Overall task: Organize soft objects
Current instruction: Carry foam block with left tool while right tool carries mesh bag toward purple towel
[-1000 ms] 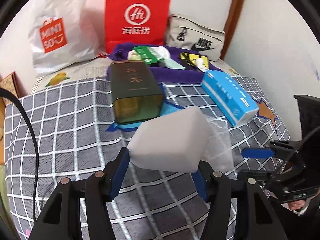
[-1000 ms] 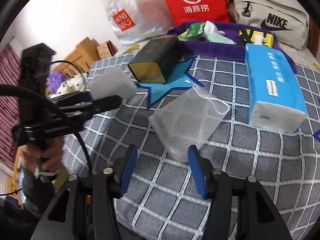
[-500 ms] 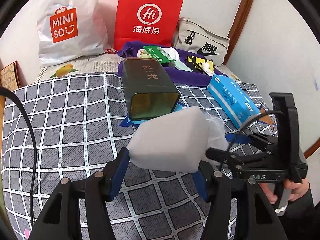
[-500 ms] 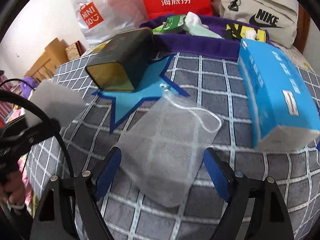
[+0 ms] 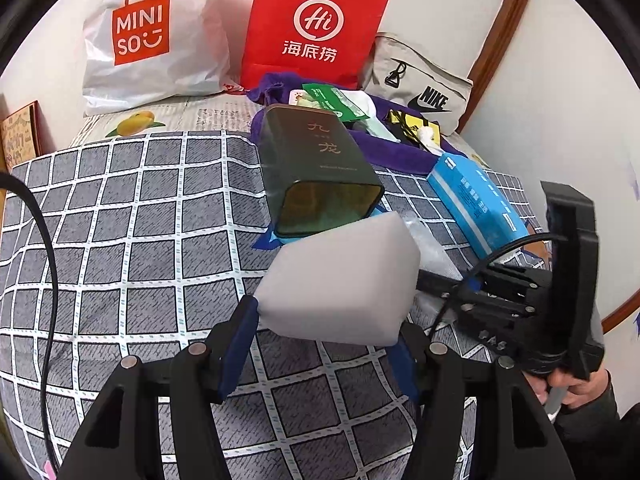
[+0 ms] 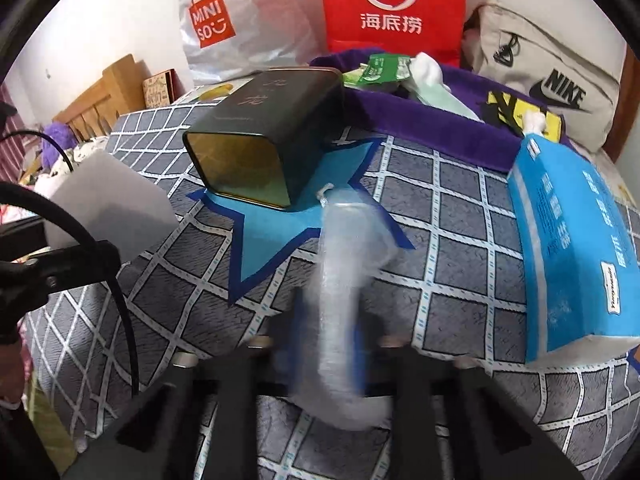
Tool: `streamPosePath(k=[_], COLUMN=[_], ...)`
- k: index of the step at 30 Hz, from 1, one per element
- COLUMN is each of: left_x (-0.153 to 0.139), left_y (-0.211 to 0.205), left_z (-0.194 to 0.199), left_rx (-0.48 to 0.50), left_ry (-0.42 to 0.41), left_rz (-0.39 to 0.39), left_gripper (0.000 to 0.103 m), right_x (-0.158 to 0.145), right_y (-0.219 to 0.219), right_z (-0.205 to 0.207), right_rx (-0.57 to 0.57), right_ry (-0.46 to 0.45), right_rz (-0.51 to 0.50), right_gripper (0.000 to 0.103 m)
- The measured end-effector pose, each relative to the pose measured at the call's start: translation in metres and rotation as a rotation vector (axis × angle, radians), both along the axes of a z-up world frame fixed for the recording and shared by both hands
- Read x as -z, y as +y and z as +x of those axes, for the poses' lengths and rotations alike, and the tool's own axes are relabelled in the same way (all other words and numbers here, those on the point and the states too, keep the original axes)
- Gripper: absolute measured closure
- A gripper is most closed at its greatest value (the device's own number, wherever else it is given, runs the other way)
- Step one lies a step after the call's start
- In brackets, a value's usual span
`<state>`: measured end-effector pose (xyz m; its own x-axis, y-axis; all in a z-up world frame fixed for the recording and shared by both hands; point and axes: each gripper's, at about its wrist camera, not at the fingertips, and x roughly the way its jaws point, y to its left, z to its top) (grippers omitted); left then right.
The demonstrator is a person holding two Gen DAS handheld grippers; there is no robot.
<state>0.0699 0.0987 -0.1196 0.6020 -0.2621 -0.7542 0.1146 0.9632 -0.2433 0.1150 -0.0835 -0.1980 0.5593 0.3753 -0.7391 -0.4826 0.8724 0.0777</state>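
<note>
Left hand-held gripper [image 5: 326, 330], as I see it, is clamped on a white, smooth-faced foam block [image 5: 340, 284] held above the grey checked bedspread [image 5: 132, 240]. My right hand-held gripper [image 6: 326, 344] is pinched together on a translucent mesh drawstring pouch [image 6: 344, 280], bunched into a narrow roll; its blue pads are blurred and I can't see where they meet. That pouch hides one point of the flat blue paper star [image 6: 272, 232] beneath the dark green rectangular tin [image 6: 268, 140]. Frame edge cuts off the blue soft tissue pack [image 6: 568, 240].
</note>
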Motion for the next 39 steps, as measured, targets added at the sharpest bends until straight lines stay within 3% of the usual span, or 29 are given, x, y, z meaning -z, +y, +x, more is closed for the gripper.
streamPosePath(k=[6,21,39], left_x=[-0.009,-0.049,-0.093], left_y=[-0.004,-0.037,-0.046], left_z=[0.007,0.035,0.095], left_rx=[0.007,0.027,-0.004], left_ry=[0.000,-0.033,-0.084], left_rz=[-0.018,0.024,0.071], left_gripper=[0.043,0.043,0.043], right_x=[-0.008,-0.062,-0.116], right_y=[-0.024,-0.064,-0.097], right_z=[0.002,-0.013,0.021], right_rx=[-0.002,-0.011,0.027], right_ry=[0.098,-0.011,-0.113], right_rz=[0.100,0.111,0.163], right_gripper=[0.096,0.096,0.096])
